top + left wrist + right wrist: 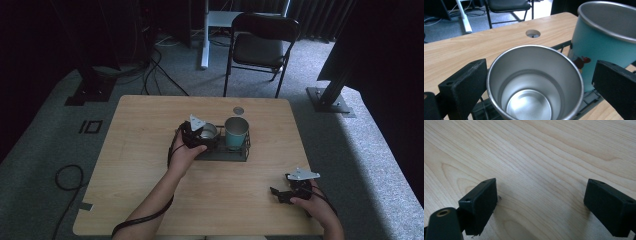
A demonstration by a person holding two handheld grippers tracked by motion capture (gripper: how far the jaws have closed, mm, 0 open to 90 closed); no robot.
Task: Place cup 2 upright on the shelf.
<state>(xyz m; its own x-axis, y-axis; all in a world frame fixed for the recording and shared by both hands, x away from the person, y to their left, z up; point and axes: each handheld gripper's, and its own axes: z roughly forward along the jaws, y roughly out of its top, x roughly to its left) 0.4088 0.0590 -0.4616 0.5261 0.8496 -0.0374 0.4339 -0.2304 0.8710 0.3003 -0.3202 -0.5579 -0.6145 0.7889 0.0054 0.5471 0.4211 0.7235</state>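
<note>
Right gripper (280, 194) idle near the surface's (150, 165) front edge, fingers spread. Left gripper (534, 82) fingers open astride the steel cup (534, 82) in the black tray (227, 154), beside the teal cup (604, 42). Judged light, rigid, slick; grip mid-wall.
</note>
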